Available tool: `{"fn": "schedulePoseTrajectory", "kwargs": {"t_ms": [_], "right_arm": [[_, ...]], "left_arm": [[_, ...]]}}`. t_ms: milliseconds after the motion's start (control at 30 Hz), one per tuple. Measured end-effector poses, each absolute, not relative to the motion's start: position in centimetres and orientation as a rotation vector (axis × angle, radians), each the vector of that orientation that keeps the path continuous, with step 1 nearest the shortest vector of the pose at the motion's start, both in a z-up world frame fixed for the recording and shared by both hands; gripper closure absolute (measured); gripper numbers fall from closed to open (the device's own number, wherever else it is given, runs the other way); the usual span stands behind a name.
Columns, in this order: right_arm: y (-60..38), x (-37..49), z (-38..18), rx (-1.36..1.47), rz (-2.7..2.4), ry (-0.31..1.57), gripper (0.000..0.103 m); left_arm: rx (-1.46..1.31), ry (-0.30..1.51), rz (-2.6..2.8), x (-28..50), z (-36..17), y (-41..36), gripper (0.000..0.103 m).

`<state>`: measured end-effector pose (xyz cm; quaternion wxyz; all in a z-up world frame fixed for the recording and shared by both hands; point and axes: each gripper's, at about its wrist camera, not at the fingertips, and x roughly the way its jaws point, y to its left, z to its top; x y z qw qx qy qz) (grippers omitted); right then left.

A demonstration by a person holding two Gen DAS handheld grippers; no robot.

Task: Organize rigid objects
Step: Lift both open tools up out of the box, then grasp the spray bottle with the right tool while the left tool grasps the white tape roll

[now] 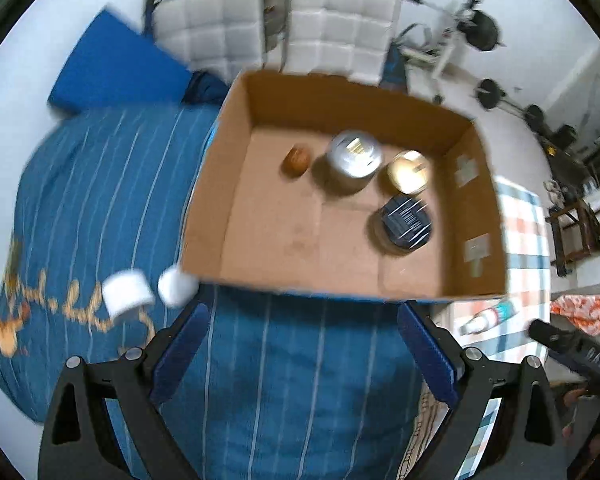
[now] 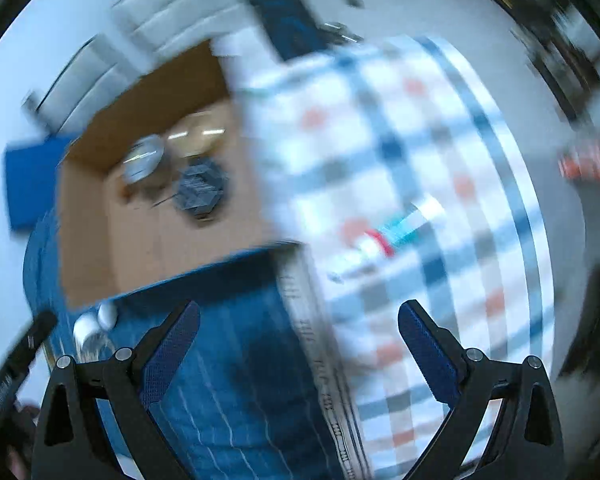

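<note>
An open cardboard box (image 1: 220, 184) sits on a blue striped bedspread. Inside stand a silver can (image 1: 354, 158), a gold-lidded tin (image 1: 408, 172), a dark round jar (image 1: 406, 220) and a small brown object (image 1: 297, 159). A white cup (image 1: 126, 292) and a white ball (image 1: 178, 285) lie left of the box's near corner. A white tube (image 1: 488, 316) lies on a plaid cloth at right; it also shows blurred in the right wrist view (image 2: 396, 228). My left gripper (image 1: 302, 336) is open and empty, above the bedspread before the box. My right gripper (image 2: 300, 336) is open and empty, over the bedspread-plaid border.
The box (image 2: 84, 216) sits at left in the blurred right wrist view. A blue pillow (image 1: 116, 64) and white tufted headboard (image 1: 332, 24) lie beyond the box. Exercise gear (image 1: 484, 32) stands at far right. The other gripper's body (image 1: 576, 350) shows at right.
</note>
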<state>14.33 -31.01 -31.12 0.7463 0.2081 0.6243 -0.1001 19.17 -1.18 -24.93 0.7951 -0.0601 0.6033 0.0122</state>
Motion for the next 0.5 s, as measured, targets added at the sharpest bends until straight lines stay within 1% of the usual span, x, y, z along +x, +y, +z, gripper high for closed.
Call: {"fn": "schedulePoseTrajectory", "kwargs": {"t_ms": [167,233,267,333,367,433,500], "right_arm": [[-37.1,12.5,-36.7,0.667,-0.4,1.397,0.002],[-38.6,12.6,-38.9,0.753,-0.454,1.4,0.006],[-39.0,12.7,-39.6,0.787,-0.47,1.397,0.011],[-39.8,13.3,-41.6,0.862,-0.487,1.399,0.015],[-39.9,13.7,-42.3,0.881,-0.5,1.404,0.021],[-39.7,15.0,-43.9,0.876,-0.512,1.424,0.026],[-39.3,16.1,-44.5,0.851,-0.514,1.426,0.036]], "left_arm": [[-0.2,1.341,0.151,18.6,-28.2,2.9,0.006],[-0.219,1.347,0.199,18.5,-29.3,4.6,0.006],[-0.237,1.35,0.217,18.5,-29.7,5.3,0.006],[-0.261,1.36,0.243,18.6,-30.6,6.5,0.006],[-0.267,1.366,0.251,18.7,-31.0,7.0,0.006],[-0.281,1.369,0.271,18.4,-31.6,7.9,0.006],[-0.295,1.377,0.287,18.4,-32.2,8.8,0.006]]}}
